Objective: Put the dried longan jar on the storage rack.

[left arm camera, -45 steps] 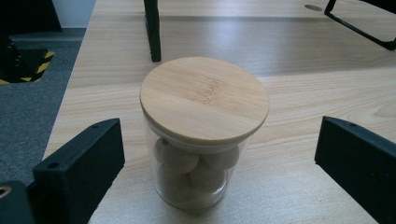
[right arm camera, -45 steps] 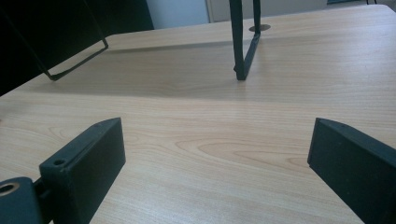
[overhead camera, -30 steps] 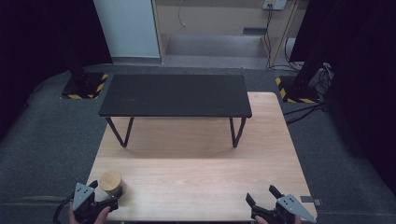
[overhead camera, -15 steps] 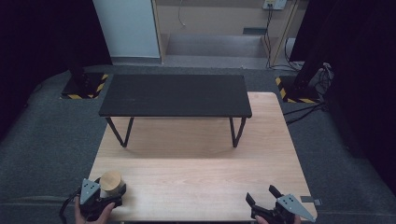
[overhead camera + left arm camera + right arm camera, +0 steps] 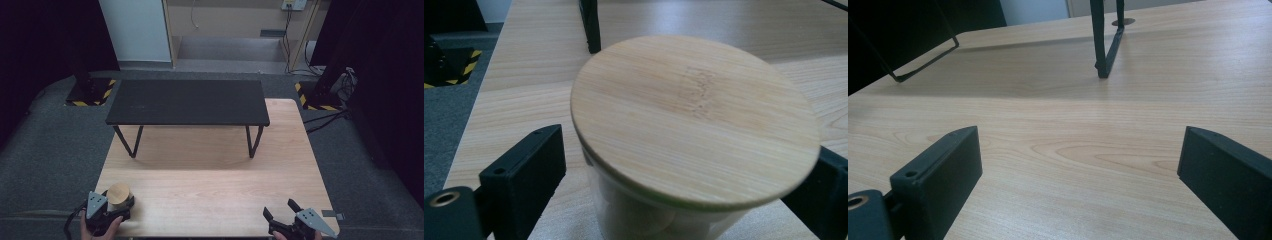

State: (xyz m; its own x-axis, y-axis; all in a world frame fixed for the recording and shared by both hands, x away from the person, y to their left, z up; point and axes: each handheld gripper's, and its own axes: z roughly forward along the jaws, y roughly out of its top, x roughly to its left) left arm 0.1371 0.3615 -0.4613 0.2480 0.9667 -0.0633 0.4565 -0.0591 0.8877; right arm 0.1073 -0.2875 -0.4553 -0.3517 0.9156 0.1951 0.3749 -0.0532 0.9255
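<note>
A pale wooden worktop point(image 5: 210, 175) carries a low black bench point(image 5: 187, 102) on thin metal legs, standing well beyond both sets of fingers. From the high view, the left gripper point(image 5: 107, 210) sits at the near left corner with a small jar point(image 5: 119, 196) between its fingers, and the right gripper point(image 5: 282, 214) sits at the near right corner with bare wood ahead of it. The left gripper view adds what the high view cannot resolve: the jar is clear-walled, topped by a round bamboo lid point(image 5: 694, 117), and pale rounded pieces show through the wall below the lid, though what they are cannot be told. The left fingers point(image 5: 524, 175) stand spread on either side of the jar, just beside it with a gap visible at the left one. The right gripper view shows its fingers point(image 5: 943, 175) wide apart and empty, with a bench leg point(image 5: 1105, 42) far ahead of them.
</note>
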